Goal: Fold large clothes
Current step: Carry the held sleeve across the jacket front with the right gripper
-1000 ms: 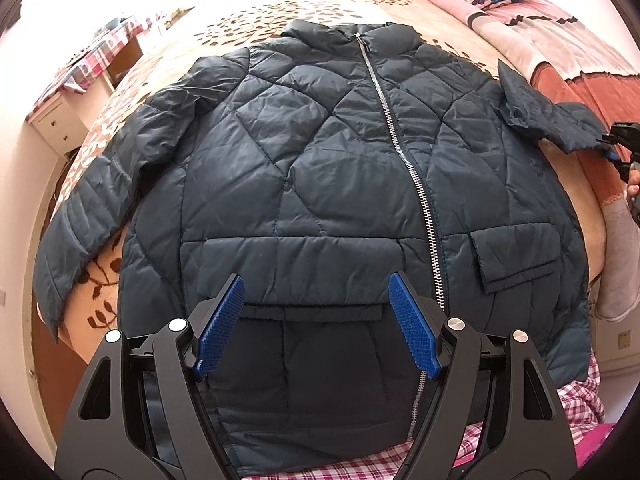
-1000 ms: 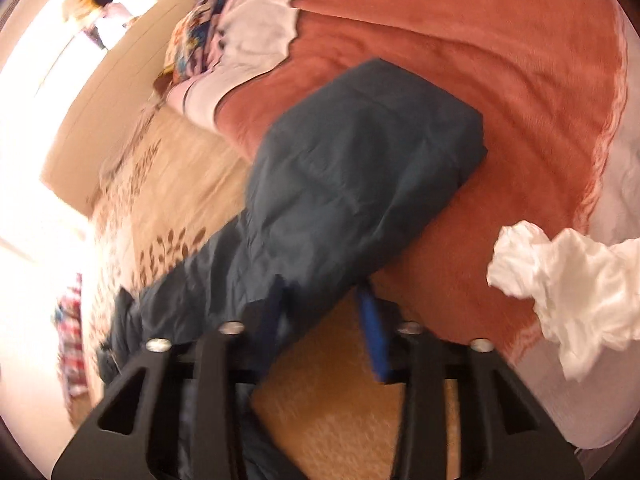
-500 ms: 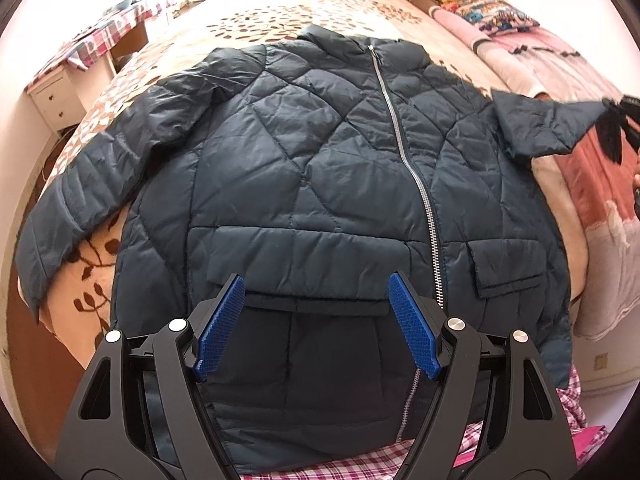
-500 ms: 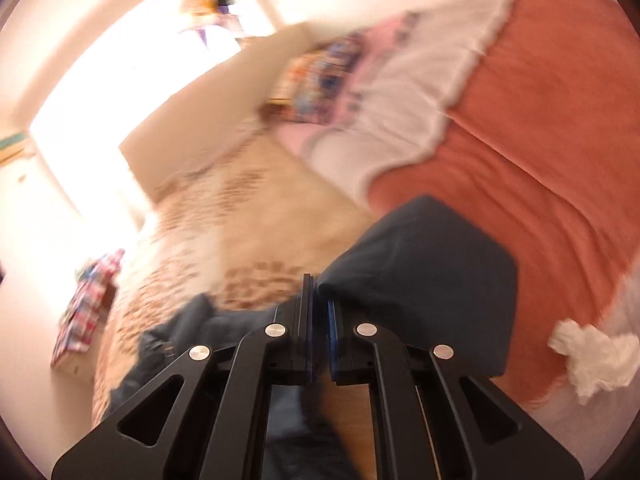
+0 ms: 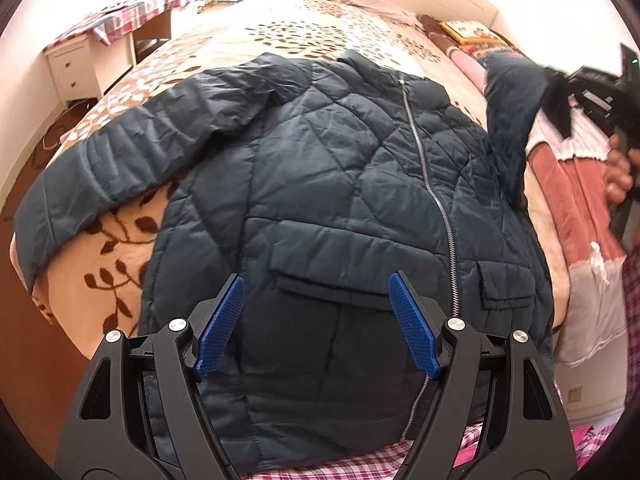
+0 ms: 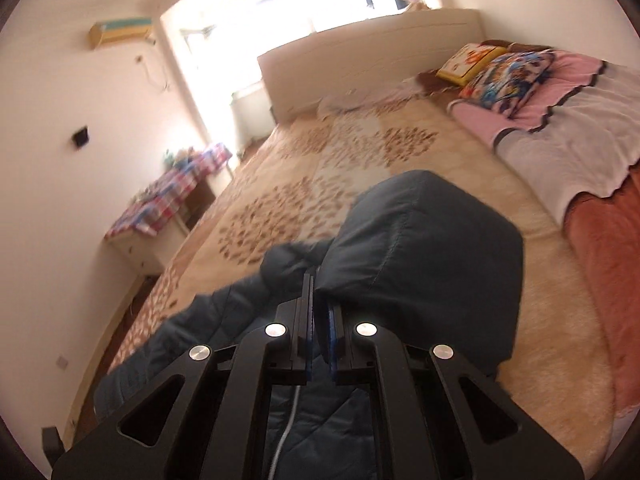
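Though blurred, leaf-print bedspread (image 6: 304,184) under jacket (image 5: 340,184)

From my seat the jacket (image 5: 320,184) reads as quilted dark blue-green cloth with a faint sheen, stitched in diamond seams, and its zipper (image 5: 424,160) looks like bright silvery metal. My left gripper (image 5: 316,320) has matt black plastic arms with shiny metal screw heads, and its blue pads (image 5: 222,322) are finely ribbed (rubbery, I would guess). The right gripper (image 6: 318,316) shows the same matt black finish, pinching the sleeve (image 6: 424,248), whose cloth looks smoother and duller there. The bedspread (image 5: 132,240) is soft, fuzzy cloth printed with brown leaves; the orange blanket (image 6: 600,248) looks plush.
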Demonstrator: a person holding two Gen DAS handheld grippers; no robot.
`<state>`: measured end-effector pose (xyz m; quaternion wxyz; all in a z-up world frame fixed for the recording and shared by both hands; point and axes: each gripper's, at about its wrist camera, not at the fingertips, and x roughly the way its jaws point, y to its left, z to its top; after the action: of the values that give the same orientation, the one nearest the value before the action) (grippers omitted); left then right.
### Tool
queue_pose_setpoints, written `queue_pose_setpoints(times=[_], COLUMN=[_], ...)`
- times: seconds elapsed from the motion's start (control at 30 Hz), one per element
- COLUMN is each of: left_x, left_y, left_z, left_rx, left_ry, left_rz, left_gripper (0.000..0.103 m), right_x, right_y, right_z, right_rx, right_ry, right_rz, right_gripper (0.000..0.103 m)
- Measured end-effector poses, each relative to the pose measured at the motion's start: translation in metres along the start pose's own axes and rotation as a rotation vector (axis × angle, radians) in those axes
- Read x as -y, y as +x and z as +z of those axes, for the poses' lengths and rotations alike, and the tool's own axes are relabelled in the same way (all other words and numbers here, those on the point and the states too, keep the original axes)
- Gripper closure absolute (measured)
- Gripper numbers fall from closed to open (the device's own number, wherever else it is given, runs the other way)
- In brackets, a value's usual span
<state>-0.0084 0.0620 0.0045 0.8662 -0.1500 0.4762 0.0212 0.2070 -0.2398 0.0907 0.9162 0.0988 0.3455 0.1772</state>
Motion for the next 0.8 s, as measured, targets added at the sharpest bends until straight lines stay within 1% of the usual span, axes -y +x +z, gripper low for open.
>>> queue_pose_setpoints(times=[0.03,0.17,0.27,0.37,0.47,0.5,0.53,0.57,0.6,0.63,0.7,0.8], left_x=[-0.004,-0.018,-0.028,-0.033,-0.036,-0.036,-0.036,-0.036,-0.035,-0.035,-0.035,-0.036], left_y=[-0.001,0.0,0.001,0.003,0.006,0.006,0.007,0.009,0.01,0.01,0.011,0.012], left_z=[-0.001,-0.004,-0.006,-0.006,-0.006,-0.007,-0.007,-0.007,-0.007,-0.007,-0.008,-0.009], left_rx=[0.002,0.001,-0.001,-0.004,-0.011,-0.013,-0.017,-0.022,-0.026,-0.029,-0.033,-0.035], left_ry=[-0.008,-0.04,-0.065,-0.08,-0.088,-0.088,-0.089,-0.089,-0.089,-0.089,-0.089,-0.096], left_rz=[-0.001,-0.005,-0.008,-0.011,-0.016,-0.018,-0.021,-0.024,-0.027,-0.029,-0.031,-0.033], left_gripper=[0.029,0.029,0.029,0.029,0.029,0.029,0.029,0.029,0.029,0.029,0.029,0.029], right_x=[-0.007,-0.032,-0.049,-0.058,-0.058,-0.056,-0.055,-0.054,-0.053,-0.051,-0.045,-0.026], right_y=[0.005,0.049,0.079,0.103,0.125,0.128,0.129,0.127,0.125,0.121,0.111,0.092], right_z=[-0.007,-0.041,-0.061,-0.083,-0.103,-0.109,-0.112,-0.116,-0.116,-0.117,-0.121,-0.126], right_rx=[-0.019,-0.129,-0.199,-0.266,-0.367,-0.393,-0.408,-0.42,-0.423,-0.418,-0.415,-0.427], right_ry=[-0.006,-0.044,-0.074,-0.096,-0.083,-0.071,-0.063,-0.053,-0.048,-0.04,-0.011,0.082], right_rz=[0.004,-0.001,-0.026,-0.062,-0.062,-0.049,-0.035,-0.022,-0.032,-0.043,-0.015,0.045], right_gripper=[0.096,0.096,0.096,0.096,0.095,0.091,0.077,0.053,0.039,0.027,0.027,0.027])
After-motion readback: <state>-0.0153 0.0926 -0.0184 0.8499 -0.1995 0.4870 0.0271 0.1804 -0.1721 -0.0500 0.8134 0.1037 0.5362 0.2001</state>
